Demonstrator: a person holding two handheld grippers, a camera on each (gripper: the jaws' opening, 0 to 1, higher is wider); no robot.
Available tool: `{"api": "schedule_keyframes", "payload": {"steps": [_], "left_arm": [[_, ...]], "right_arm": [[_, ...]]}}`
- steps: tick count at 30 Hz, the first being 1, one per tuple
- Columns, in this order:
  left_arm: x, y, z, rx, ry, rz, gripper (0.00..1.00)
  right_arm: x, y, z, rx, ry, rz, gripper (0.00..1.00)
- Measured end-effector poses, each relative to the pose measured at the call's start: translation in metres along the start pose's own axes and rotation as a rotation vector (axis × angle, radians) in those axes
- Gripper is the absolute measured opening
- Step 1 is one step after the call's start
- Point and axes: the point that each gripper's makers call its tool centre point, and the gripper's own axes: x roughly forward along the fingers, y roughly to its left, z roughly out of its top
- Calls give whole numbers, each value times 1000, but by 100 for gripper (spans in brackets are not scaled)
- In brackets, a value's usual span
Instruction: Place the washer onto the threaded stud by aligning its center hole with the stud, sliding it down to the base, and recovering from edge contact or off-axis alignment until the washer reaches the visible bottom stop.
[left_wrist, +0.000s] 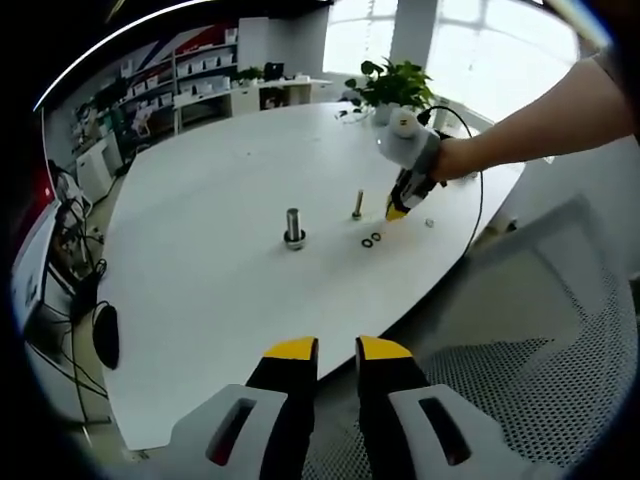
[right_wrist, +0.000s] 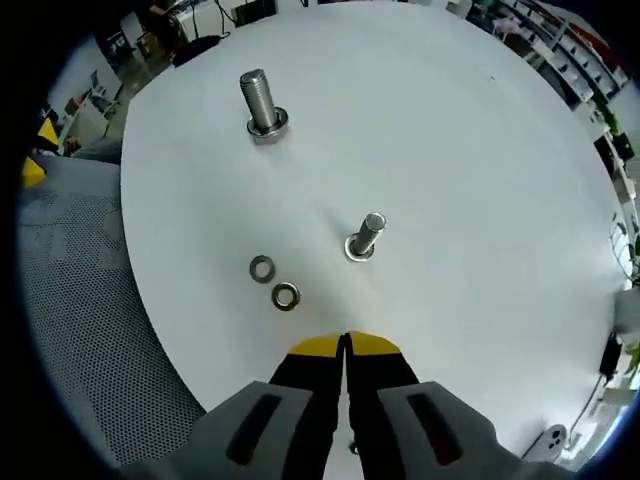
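Observation:
Two loose washers (right_wrist: 262, 268) (right_wrist: 285, 296) lie flat on the white table (right_wrist: 450, 150), just ahead of my right gripper (right_wrist: 345, 346), whose yellow-tipped jaws are shut with nothing seen between them. A small threaded stud (right_wrist: 367, 235) stands upright beyond them to the right. A larger stud (right_wrist: 262, 100) stands farther off with a ring at its base. In the left gripper view my left gripper (left_wrist: 337, 350) hovers open and empty off the table's near edge. The right gripper (left_wrist: 400, 205) there points down beside the small stud (left_wrist: 357, 205), the washers (left_wrist: 371, 239) and the large stud (left_wrist: 293, 228).
A grey mesh chair (left_wrist: 520, 380) sits under the left gripper at the table's edge. A person's arm (left_wrist: 540, 125) reaches in from the right. A potted plant (left_wrist: 395, 85) and a cable lie at the far end. Shelves (left_wrist: 190, 85) line the back wall.

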Motion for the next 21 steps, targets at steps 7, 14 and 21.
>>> {"api": "schedule_keyframes", "payload": {"steps": [7,14,21], "left_arm": [[0,0,-1,1,3,0,13],[1,0,-1,1,3,1,13],[1,0,0,1,-3,0,13]], "right_arm": [[3,9,-8,45,10,28,3],[-6,-7,-16,86,1,3,8],[-15,-24,-56,204,37,-25,19]]}}
